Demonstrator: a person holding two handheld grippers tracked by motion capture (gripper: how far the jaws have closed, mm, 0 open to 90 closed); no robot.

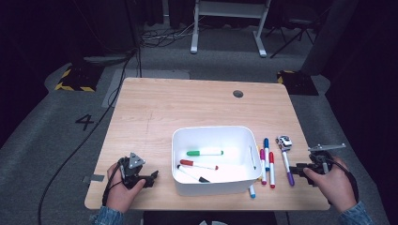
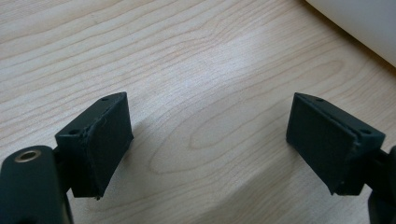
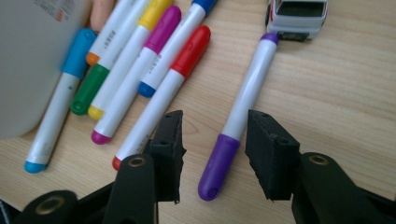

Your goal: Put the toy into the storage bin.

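Purple marker [image 3: 243,109], lying on the table [image 1: 155,108] right of the white bin [image 1: 213,187], is straddled by the right gripper [image 3: 212,140], half-open and ungripped; closing is judged next; left gripper [image 2: 208,140] rests wide, empty.

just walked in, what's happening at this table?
A person is sorting markers into a white bin. The right tool is open, its jaws on either side of the purple marker, not yet pressing on it. That marker lies apart from the other loose markers beside the bin, its far tip against a small toy car. Three markers lie inside the bin. The left tool sits open over bare table.
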